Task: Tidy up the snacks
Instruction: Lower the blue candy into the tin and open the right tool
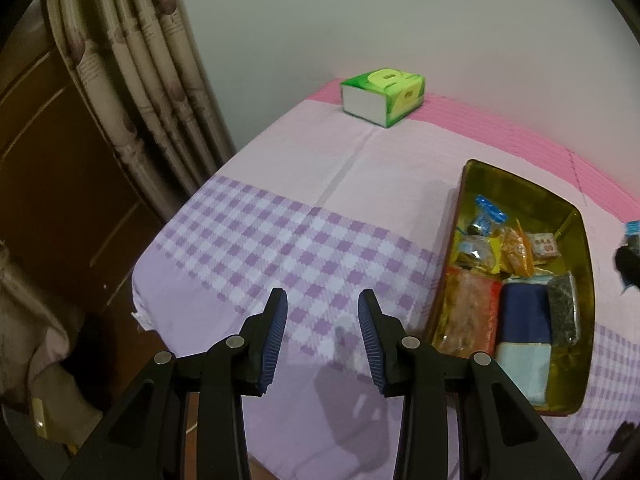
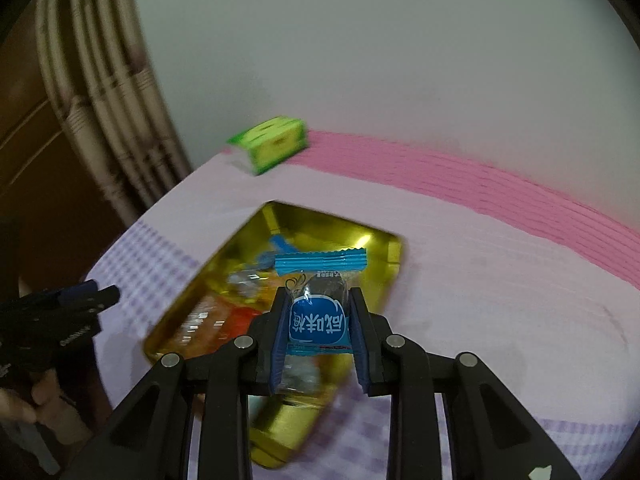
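A gold tin [image 1: 576,216] lies on the checked cloth at the right of the left wrist view, with several wrapped snacks in it, among them an orange pack [image 1: 470,304] and a dark blue packet [image 1: 524,312]. My left gripper [image 1: 323,300] hangs open over bare cloth to the tin's left, nothing between its fingers. In the right wrist view my right gripper [image 2: 319,300] is shut on a blue and clear candy wrapper [image 2: 318,320], held above the gold tin [image 2: 380,244]. The left gripper [image 2: 92,298] shows at the left edge there.
A green tissue box [image 1: 382,96] stands at the far edge of the bed, near the wall; in the right wrist view the tissue box [image 2: 272,144] is blurred. A curtain [image 1: 132,80] and a brown wooden door [image 1: 48,184] lie left of the bed.
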Available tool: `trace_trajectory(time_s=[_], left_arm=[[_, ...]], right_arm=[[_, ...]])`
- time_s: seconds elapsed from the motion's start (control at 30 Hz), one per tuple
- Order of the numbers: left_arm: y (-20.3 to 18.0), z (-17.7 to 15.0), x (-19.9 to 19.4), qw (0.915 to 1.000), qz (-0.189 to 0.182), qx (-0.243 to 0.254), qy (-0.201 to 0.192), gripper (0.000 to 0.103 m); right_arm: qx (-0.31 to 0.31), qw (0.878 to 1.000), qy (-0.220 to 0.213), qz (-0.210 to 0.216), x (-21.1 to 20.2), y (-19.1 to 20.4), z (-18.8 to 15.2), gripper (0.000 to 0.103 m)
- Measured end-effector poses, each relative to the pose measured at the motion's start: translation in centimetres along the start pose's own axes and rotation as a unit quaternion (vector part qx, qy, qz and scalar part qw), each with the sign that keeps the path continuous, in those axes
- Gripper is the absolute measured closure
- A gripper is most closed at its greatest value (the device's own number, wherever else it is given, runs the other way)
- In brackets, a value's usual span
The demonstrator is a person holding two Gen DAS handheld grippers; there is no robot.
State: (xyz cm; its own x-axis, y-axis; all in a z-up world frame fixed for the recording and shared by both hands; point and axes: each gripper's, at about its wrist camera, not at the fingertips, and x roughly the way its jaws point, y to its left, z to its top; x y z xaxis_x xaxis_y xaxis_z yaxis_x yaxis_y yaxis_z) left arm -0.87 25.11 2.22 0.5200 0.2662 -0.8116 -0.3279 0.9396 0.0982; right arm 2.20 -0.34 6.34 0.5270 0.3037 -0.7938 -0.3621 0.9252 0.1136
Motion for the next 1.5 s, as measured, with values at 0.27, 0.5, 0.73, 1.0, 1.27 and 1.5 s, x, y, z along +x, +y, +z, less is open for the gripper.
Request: trace_trajectory(time_s=[0.27,0.5,0.73,1.0,1.27,1.5], left_arm=[[1.4,-0.7,0.4,0.9998,0.012,-0.008,0.014,0.065],[2.0,-1.0,0.6,0.9995,0.011,-0.016,0.024,0.065],[1.8,-1.0,0.6,0.9996,0.006,-0.013,0.025,0.065],[1.7,-1.2,0.4,0.9996,0.002,-0.009,0.027,0.064],[1.6,-1.6,-0.1,0.9997,-0.001,-0.002,0.026,0.058],[1.2,-1.9,-0.7,0.9998,0.000,0.011,0.019,0.055]], right_arm=[[-0.034,0.998,0.033,0.034,3.4,4.8,-0.2,0.077],[-0.043,0.997,0.056,0.026,6.2,5.8,-0.3,0.077],[-0.044,0.997,0.069,0.001,8.2,5.2,-0.4,0.077],[-0.042,0.996,0.077,-0.009,9.0,5.0,-0.8,0.076],[-0.033,0.997,0.077,-0.008,8.9,5.0,-0.8,0.069],[-0.021,0.998,0.060,-0.003,6.8,5.1,-0.3,0.050]])
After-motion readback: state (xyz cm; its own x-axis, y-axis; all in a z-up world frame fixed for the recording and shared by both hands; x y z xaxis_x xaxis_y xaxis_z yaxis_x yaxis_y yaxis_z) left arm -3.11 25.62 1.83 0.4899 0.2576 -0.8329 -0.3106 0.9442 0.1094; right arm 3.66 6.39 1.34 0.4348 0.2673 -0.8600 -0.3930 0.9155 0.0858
